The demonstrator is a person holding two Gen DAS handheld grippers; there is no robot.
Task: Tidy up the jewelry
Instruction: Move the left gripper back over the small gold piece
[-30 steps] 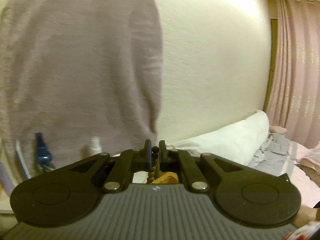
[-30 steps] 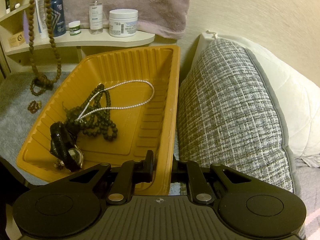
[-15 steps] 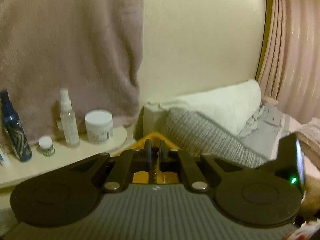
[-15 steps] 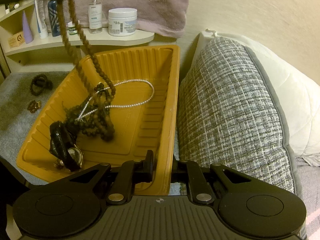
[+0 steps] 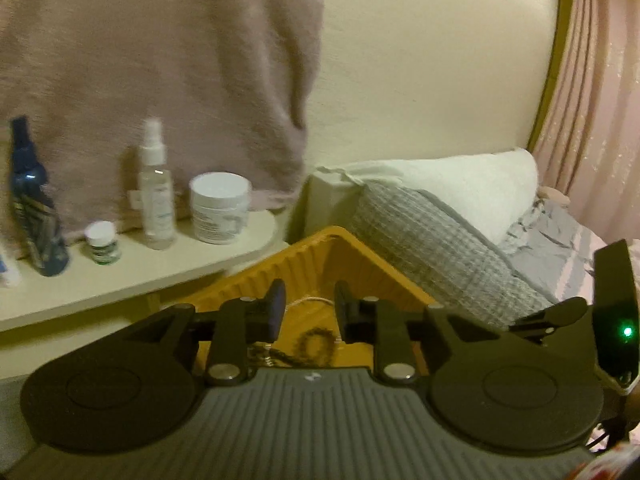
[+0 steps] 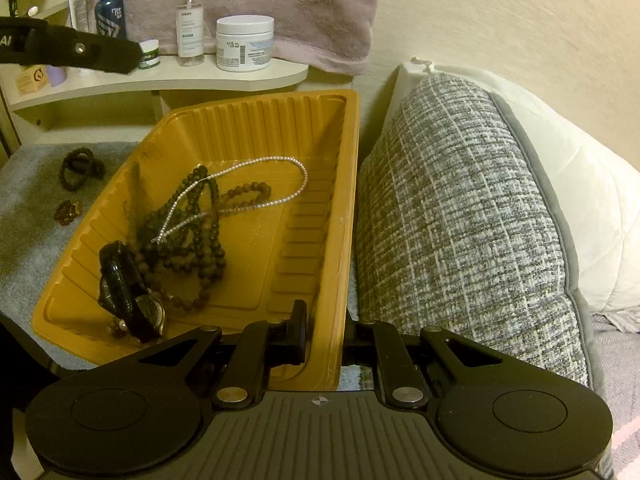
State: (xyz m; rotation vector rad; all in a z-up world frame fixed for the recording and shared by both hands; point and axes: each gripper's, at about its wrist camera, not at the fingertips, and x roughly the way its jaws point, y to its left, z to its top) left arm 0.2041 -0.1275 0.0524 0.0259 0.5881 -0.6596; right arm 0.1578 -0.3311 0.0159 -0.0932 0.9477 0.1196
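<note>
A tangle of bead necklaces (image 6: 188,236), limp and probably light, lies in an orange plastic tray (image 6: 320,208) beside a grey cushion (image 6: 460,220); best pinched by one strand. The left gripper (image 5: 310,316) hangs above, jaws opening, nothing between them. The right gripper (image 6: 326,336) is clamped on the tray's thin wall.

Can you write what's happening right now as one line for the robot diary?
left tool: opening, empty, above tray | right tool: shut on tray wall | tray: necklaces, watch | outside: two bracelets
</note>
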